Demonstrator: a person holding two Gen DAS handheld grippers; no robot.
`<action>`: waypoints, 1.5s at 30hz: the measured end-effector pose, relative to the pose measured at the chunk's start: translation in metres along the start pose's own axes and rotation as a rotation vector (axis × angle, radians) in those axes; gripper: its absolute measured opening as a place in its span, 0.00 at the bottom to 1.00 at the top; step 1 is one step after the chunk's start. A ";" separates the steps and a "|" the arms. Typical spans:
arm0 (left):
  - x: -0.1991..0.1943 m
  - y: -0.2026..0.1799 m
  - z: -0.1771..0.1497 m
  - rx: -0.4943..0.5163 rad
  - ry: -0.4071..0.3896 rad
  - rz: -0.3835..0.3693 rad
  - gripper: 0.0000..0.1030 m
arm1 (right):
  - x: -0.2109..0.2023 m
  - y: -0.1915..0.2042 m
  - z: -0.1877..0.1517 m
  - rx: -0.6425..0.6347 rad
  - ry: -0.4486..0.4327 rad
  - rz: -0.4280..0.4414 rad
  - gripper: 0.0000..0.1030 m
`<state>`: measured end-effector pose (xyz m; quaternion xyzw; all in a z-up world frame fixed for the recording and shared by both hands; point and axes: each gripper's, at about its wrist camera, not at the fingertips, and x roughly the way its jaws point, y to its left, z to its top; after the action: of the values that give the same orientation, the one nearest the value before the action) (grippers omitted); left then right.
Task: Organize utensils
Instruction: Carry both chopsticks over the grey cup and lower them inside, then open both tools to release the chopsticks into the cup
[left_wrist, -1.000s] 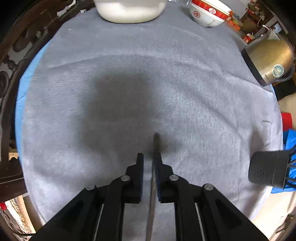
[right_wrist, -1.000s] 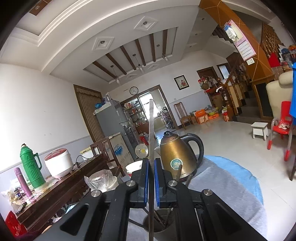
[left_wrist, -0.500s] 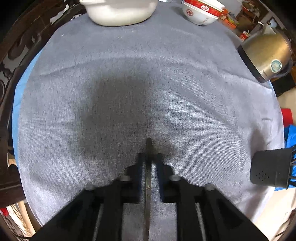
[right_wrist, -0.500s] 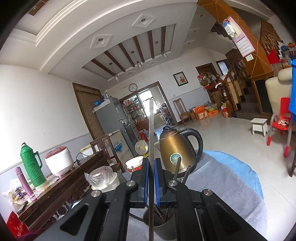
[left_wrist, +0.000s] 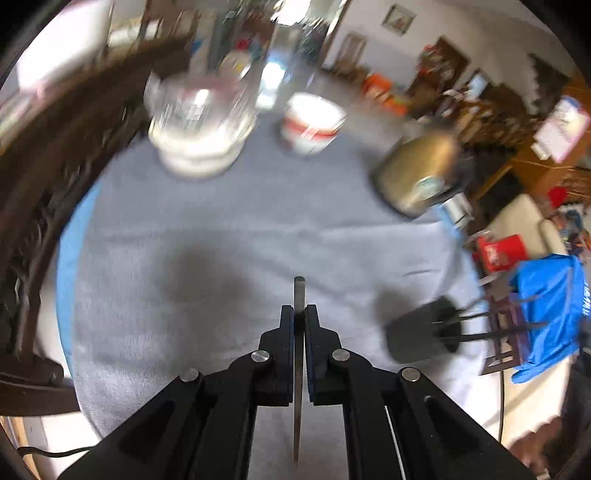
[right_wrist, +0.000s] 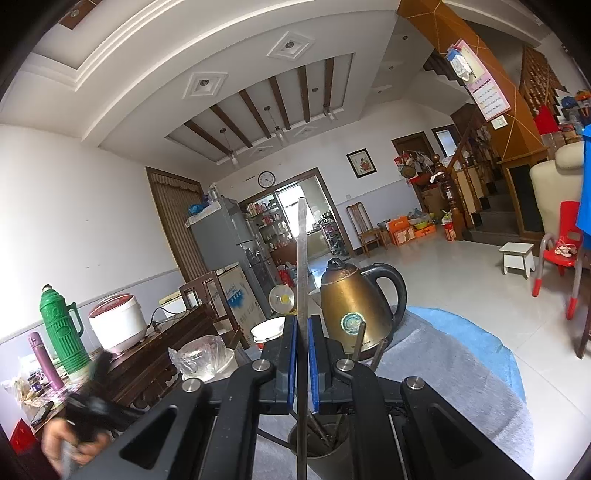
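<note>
My left gripper (left_wrist: 299, 314) is shut on a thin metal utensil handle (left_wrist: 299, 295) and holds it above the grey tablecloth (left_wrist: 229, 236). A black utensil holder (left_wrist: 417, 338) with several sticks in it stands to its right. My right gripper (right_wrist: 300, 325) is shut on a long flat metal utensil (right_wrist: 302, 258) that points up, right above the same holder (right_wrist: 317, 443). The left hand and its gripper (right_wrist: 85, 406) show blurred at the lower left of the right wrist view.
A brass kettle (left_wrist: 421, 177) stands at the table's far right, also in the right wrist view (right_wrist: 351, 314). A red and white bowl (left_wrist: 310, 125) and a white dish with a bagged glass lid (left_wrist: 199, 129) sit at the far edge. A dark wooden sideboard (right_wrist: 147, 362) lies left.
My left gripper has lifted and tilted up from the tablecloth with the utensil in it, so the room now shows. The right gripper has stayed almost still over the holder.
</note>
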<state>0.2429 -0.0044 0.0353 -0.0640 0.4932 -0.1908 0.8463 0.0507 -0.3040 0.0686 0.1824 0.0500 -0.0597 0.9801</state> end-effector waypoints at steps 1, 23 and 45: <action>-0.017 -0.009 0.001 0.019 -0.032 -0.015 0.05 | 0.001 0.001 0.000 -0.005 -0.001 0.001 0.06; -0.189 -0.121 0.015 0.257 -0.423 -0.195 0.05 | 0.062 0.004 0.023 -0.021 -0.174 -0.105 0.06; -0.098 -0.158 0.021 0.177 -0.462 -0.133 0.05 | 0.093 -0.005 -0.023 -0.030 -0.105 -0.164 0.07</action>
<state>0.1763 -0.1133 0.1723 -0.0640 0.2627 -0.2685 0.9246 0.1403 -0.3098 0.0344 0.1595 0.0143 -0.1486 0.9758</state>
